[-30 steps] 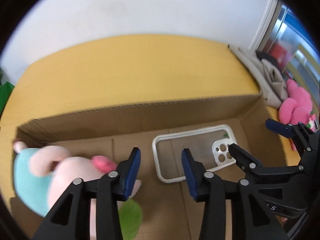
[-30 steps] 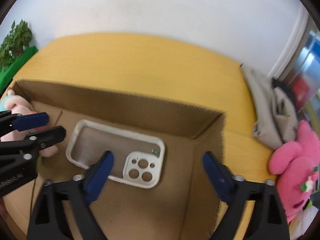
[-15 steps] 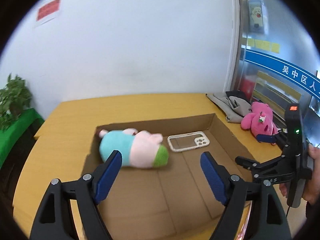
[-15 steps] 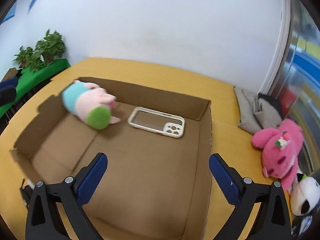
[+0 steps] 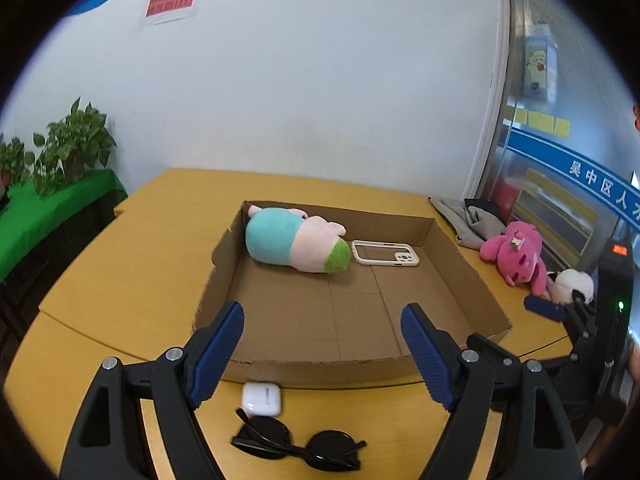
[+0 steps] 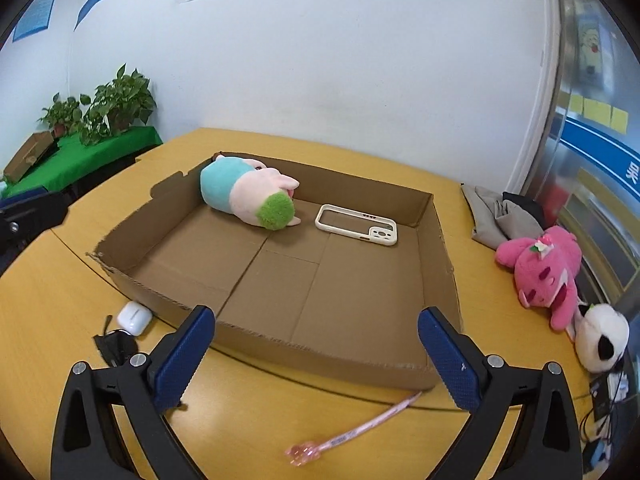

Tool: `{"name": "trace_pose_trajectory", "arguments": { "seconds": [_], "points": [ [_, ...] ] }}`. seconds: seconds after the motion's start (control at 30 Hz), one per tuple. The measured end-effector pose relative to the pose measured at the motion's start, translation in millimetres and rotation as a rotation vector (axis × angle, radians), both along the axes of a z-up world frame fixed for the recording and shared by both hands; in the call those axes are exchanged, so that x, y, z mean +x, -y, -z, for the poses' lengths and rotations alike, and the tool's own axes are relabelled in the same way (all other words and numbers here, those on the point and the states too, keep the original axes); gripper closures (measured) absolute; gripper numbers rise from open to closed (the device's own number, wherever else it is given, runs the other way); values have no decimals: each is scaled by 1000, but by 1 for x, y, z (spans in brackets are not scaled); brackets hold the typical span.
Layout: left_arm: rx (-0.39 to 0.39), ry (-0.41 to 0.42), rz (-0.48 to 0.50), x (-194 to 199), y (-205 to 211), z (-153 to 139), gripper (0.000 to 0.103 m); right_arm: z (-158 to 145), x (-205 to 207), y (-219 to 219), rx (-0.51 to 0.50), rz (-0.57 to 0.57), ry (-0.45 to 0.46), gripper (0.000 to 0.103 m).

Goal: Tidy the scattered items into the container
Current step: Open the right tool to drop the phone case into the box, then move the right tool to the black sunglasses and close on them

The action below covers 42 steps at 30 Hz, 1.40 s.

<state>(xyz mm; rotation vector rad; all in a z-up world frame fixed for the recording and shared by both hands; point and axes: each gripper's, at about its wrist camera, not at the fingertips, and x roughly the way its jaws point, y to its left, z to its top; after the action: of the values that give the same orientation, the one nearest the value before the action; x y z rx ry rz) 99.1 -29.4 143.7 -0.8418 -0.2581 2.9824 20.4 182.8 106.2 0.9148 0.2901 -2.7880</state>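
A shallow cardboard box (image 5: 320, 364) (image 6: 320, 354) lies on the yellow table. Inside it at the far side lie a teal-and-pink plush toy (image 5: 294, 244) (image 6: 248, 196) and a white phone case (image 5: 386, 253) (image 6: 356, 230). My left gripper (image 5: 322, 356) stands open and empty before the box's near wall. Below it on the table lie a white earbud case (image 5: 261, 398) (image 6: 134, 317) and black sunglasses (image 5: 296, 442) (image 6: 116, 346). My right gripper (image 6: 316, 360) hangs open and empty too, above a pink wand-like stick (image 6: 352, 432).
A pink plush bear (image 5: 516, 254) (image 6: 546, 270), a black-and-white plush (image 5: 572, 286) (image 6: 604, 336) and folded grey cloth (image 5: 468, 216) (image 6: 504, 212) lie right of the box. Potted plants (image 5: 68, 148) (image 6: 112, 108) stand on a green-covered bench at the left. A white wall rises behind the table.
Both grippers have pulled back out of the box toward the table's near edge and risen. Each has opened wider; the plush toy and the phone case stay lying in the box.
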Motion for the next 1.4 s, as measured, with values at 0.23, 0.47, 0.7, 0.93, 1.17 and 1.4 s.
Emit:
{"name": "trace_pose_trajectory", "arguments": {
  "seconds": [0.23, 0.47, 0.7, 0.93, 1.17, 1.4],
  "points": [
    [-59, 11, 35, 15, -21, 0, 22, -9, 24, -5, -36, -1, -2, 0],
    [-49, 40, 27, 19, -28, 11, 22, -4, 37, 0, -3, 12, -6, 0],
    [-43, 67, 37, 17, -25, 20, 22, 6, 35, 6, -18, -15, 21, 0],
    [22, 153, 51, 8, 7, 41, 22, 24, 26, 9, -21, -53, 77, 0],
    [122, 308, -25, 8, 57, 91, 23, 63, 29, 55, -2, -289, 187, 0],
    [191, 392, -43, 19, 83, 124, 24, 97, 41, 123, 88, -522, 236, 2]
  ]
}}
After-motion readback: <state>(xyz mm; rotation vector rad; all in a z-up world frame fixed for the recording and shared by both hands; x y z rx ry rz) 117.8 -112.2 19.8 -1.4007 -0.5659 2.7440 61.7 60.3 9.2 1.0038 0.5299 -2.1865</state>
